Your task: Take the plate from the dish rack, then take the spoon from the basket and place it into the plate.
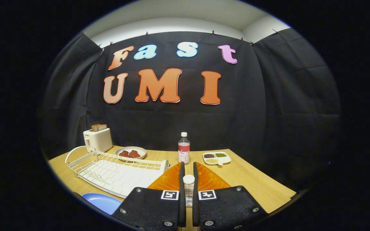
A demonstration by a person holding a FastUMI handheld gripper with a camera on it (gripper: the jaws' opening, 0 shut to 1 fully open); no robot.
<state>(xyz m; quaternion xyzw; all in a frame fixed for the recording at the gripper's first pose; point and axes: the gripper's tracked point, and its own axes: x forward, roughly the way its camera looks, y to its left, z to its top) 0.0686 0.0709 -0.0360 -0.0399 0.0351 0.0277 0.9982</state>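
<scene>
Your jaws (189, 179) at bottom centre are nearly closed, pinching the spoon (189, 187); its white end pokes up between them. The orange plate (204, 181) lies on the counter (252, 183) just ahead. Spoon-placing step: lower over the plate, then release.

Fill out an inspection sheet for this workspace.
Surface: wooden table.
Job's things: white wire dish rack, no plate in it; orange plate on the table, under and beside the fingers.
Clutter: toaster with toast, dish of brown food, bottle, divided dish of beans, blue item partly seen.
Grippers: gripper fingers close together, a white-capped item between them; grip unclear.
Cables: nothing seen.
Surroundings: black cloth wall.
</scene>
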